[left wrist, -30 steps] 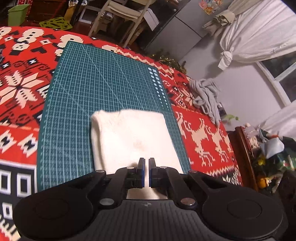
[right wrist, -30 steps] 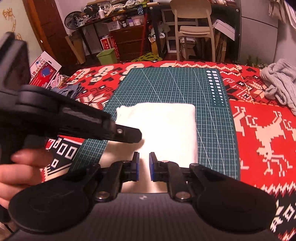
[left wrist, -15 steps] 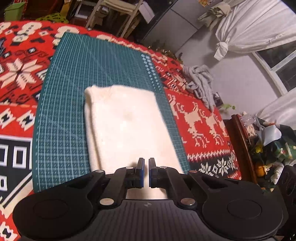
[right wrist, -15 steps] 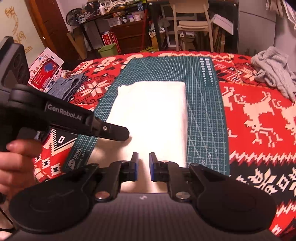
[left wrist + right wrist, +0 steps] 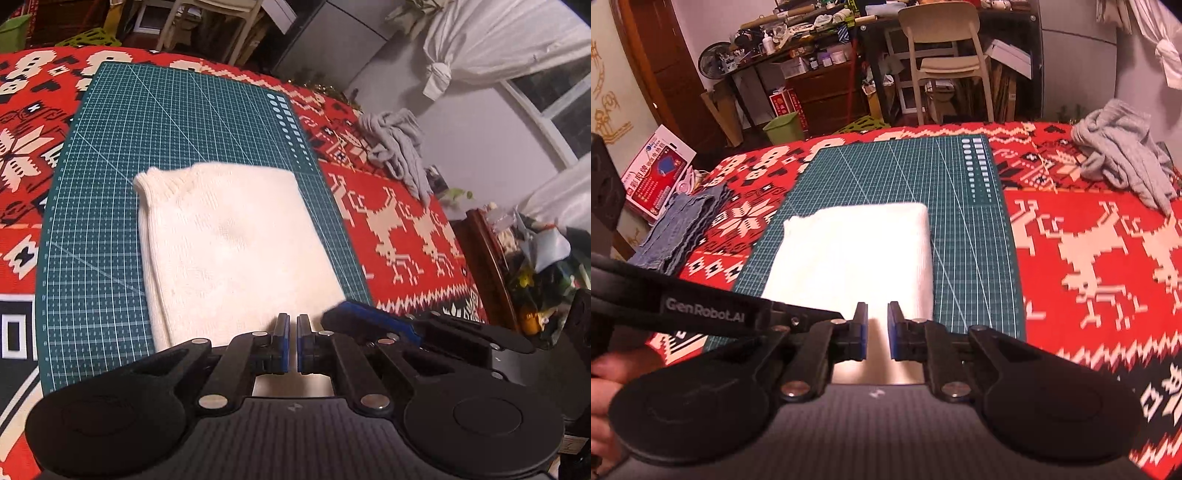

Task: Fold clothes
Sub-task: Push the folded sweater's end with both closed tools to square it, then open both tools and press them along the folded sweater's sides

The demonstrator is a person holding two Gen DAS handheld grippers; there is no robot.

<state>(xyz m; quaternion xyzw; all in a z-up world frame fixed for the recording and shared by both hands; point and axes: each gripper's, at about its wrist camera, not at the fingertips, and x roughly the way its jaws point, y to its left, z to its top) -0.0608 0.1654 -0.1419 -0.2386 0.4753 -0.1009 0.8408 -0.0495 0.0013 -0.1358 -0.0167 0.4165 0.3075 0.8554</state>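
A surface draped in a red blanket [image 5: 1082,266] with white reindeer and snowflake patterns fills both views. A dark green cutting mat [image 5: 916,173] with a white grid lies along its middle. On the mat's near half rests a white knitted garment [image 5: 236,251], folded into a neat rectangle; its ribbed edge faces the mat's left side and its right edge runs close to the mat's right border. The near end of the garment passes under the tongs and out of sight.

The left tongs [image 5: 290,343] hang over the garment's near edge with their blue pads almost together and nothing seen between them. The right tongs [image 5: 877,330] sit just beside them, pads a narrow gap apart; whether they pinch the cloth cannot be told. A hand [image 5: 602,398] shows at the lower left of the right view.

A crumpled grey garment [image 5: 1123,162] lies near the blanket's far right edge, well apart from the mat. Folded blue-grey cloth [image 5: 676,229] sits at the left edge. The mat's far half is bare, as is the blanket to the right.

Beyond the surface stand a pale chair [image 5: 945,59], a cluttered desk [image 5: 798,40], a green bin [image 5: 783,127], and white curtains [image 5: 498,40] by a window.
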